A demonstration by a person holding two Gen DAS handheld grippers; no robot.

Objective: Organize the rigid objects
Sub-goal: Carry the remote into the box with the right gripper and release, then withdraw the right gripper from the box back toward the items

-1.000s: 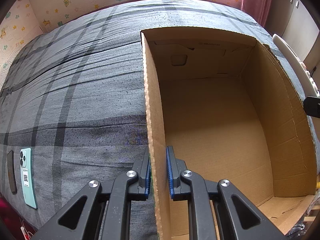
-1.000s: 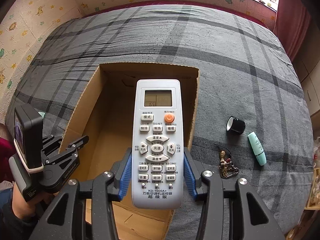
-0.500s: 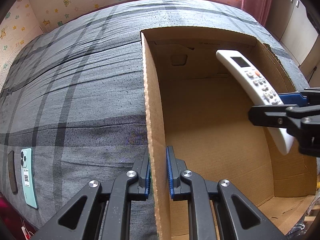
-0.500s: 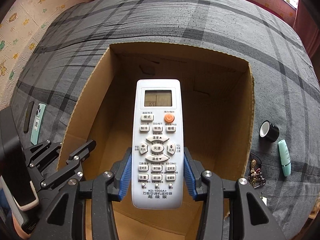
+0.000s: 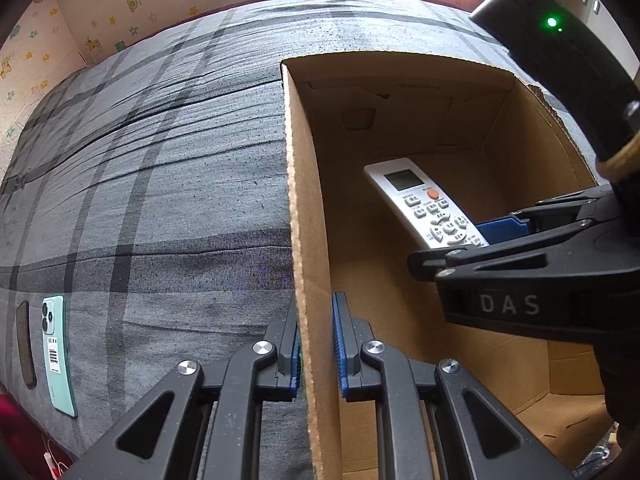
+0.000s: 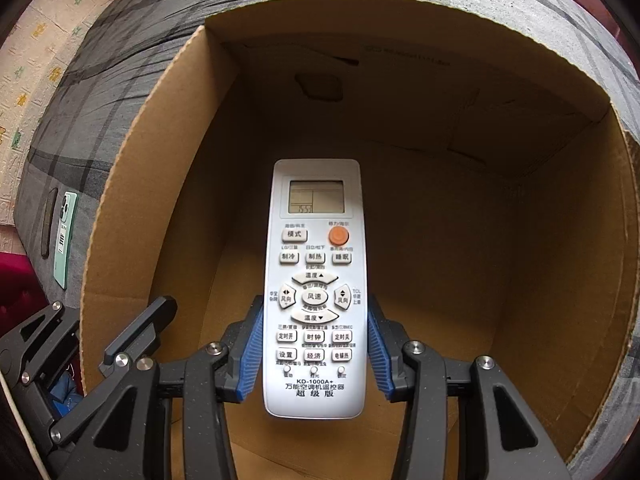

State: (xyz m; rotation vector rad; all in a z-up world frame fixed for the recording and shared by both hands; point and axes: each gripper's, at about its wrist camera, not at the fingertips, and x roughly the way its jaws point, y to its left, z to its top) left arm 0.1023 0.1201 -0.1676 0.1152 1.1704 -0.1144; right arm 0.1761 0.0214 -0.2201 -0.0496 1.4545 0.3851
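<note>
A white air-conditioner remote (image 6: 316, 280) with an orange button hangs inside an open cardboard box (image 6: 540, 240), its screen end pointing down toward the box floor. My right gripper (image 6: 316, 344) is shut on the remote's lower half, blue pads against both long sides. The left wrist view shows the same remote (image 5: 424, 204) low in the box (image 5: 400, 320), held by the right gripper (image 5: 480, 240). My left gripper (image 5: 316, 344) is shut on the box's left wall (image 5: 304, 220), one pad outside and one inside.
The box stands on a bed with a grey plaid cover (image 5: 140, 200). A mint-green phone (image 5: 56, 352) and a dark flat object (image 5: 25, 344) lie at the bed's left edge. Patterned wallpaper runs behind the bed.
My right gripper has come down from above the box rim into the box, carrying the remote with it. The left gripper has stayed clamped on the box wall.
</note>
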